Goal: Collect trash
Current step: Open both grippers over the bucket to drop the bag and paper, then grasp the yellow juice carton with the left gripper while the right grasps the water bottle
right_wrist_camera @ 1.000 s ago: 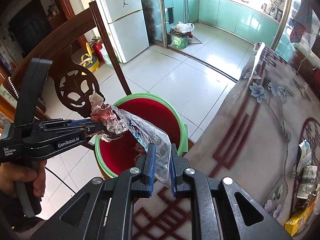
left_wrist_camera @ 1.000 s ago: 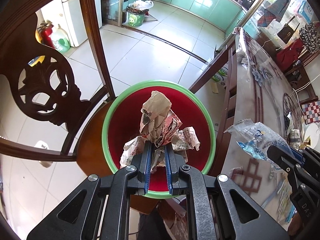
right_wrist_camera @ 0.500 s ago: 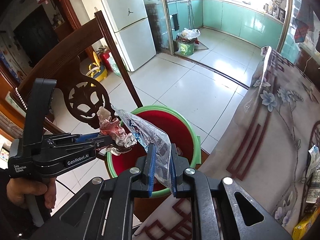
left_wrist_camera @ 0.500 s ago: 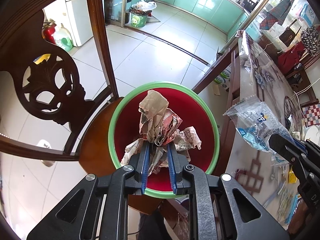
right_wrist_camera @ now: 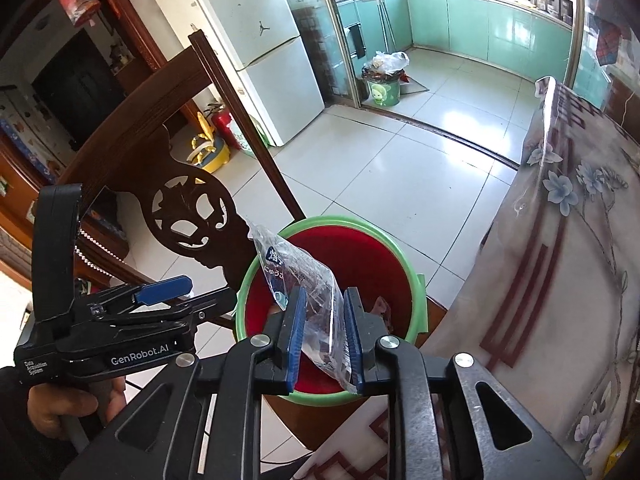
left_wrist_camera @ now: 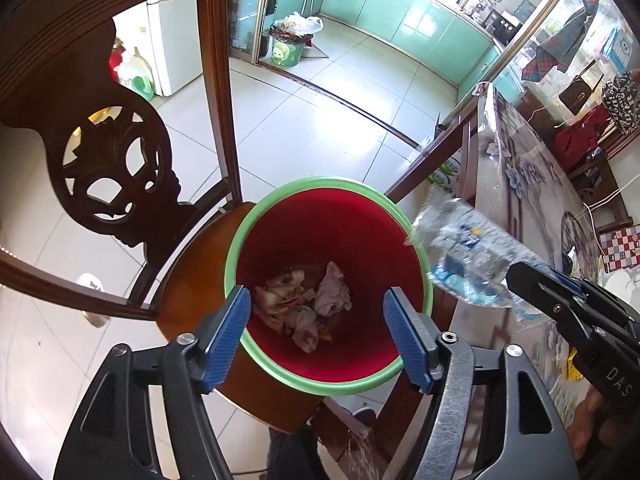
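A red bin with a green rim stands on a wooden chair seat. Crumpled paper trash lies at the bottom of the bin. My left gripper hangs over the bin, its jaws opening wide with nothing between them. My right gripper hovers at the bin's near edge. Its jaws are opening, and a clear plastic wrapper with blue print stands loosely between the pads, leaning over the bin.
A carved dark wooden chair back rises left of the bin. A table with a floral cloth runs along the right, with small items at its far end. White floor tiles, a fridge and a small green bin lie beyond.
My left gripper has opened and the crumpled paper has dropped into the bin. My right gripper's pads have parted from the wrapper, which has come over the bin.
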The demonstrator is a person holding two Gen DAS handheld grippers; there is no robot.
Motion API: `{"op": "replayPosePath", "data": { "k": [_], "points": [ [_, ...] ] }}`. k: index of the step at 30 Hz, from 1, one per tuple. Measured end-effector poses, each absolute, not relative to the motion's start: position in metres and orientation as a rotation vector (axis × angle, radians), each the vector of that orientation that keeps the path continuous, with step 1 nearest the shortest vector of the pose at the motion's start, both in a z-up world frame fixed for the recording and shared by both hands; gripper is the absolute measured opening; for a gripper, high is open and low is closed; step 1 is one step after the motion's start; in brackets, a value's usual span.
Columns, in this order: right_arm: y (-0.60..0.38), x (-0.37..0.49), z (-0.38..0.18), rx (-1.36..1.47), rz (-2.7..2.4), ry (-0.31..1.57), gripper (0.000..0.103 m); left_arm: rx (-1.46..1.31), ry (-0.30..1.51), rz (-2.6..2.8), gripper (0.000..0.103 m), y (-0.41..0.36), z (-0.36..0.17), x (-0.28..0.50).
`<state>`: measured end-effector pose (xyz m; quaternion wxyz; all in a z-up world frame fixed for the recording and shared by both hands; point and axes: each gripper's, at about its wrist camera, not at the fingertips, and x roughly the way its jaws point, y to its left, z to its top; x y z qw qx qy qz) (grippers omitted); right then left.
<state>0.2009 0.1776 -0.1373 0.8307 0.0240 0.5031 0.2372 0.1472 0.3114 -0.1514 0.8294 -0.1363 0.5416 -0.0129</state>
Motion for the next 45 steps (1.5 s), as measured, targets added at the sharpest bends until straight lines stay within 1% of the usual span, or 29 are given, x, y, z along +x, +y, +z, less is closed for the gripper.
{"op": "replayPosePath", "data": {
  "k": [1,2,3,4,6,11,17,20,25,33,39,45],
  "points": [
    [0.179,0.200,-0.137,0.050,0.513,1.064,0.037,-0.292,1.144,-0.026,0.075,0.312,-0.150,0.146],
    [0.180,0.199,-0.136,0.049,0.519,1.057,0.045,-0.294,1.141,-0.024,0.075,0.312,-0.149,0.145],
    [0.180,0.197,-0.134,0.052,0.528,1.039,0.058,-0.297,1.138,-0.023,0.076,0.312,-0.149,0.144],
    [0.181,0.195,-0.132,0.056,0.534,1.017,0.062,-0.298,1.136,-0.022,0.077,0.312,-0.148,0.143],
    [0.181,0.191,-0.128,0.051,0.540,0.989,0.062,-0.299,1.132,-0.018,0.077,0.312,-0.146,0.140],
    [0.172,0.180,-0.123,0.073,0.535,0.989,0.062,-0.286,1.122,-0.019,0.077,0.307,-0.141,0.133],
    [0.134,0.154,-0.113,0.106,0.468,0.983,0.062,-0.251,1.108,-0.071,0.078,0.285,-0.132,0.133],
    [0.105,0.134,-0.109,0.101,0.403,0.973,0.062,-0.229,1.101,-0.113,0.080,0.268,-0.127,0.132],
    [0.041,0.098,-0.108,0.135,0.236,0.977,0.062,-0.191,1.109,-0.192,0.080,0.234,-0.126,0.131],
    [-0.102,0.029,-0.105,0.187,-0.098,0.985,0.062,-0.094,1.127,-0.362,0.081,0.149,-0.122,0.120],
    [-0.207,-0.005,-0.104,0.027,-0.263,1.000,0.062,-0.024,1.094,-0.464,0.083,0.080,-0.110,0.099],
    [-0.299,-0.004,-0.113,-0.213,-0.236,0.994,0.063,-0.005,1.176,-0.563,0.083,-0.009,-0.116,0.080]
  ]
}}
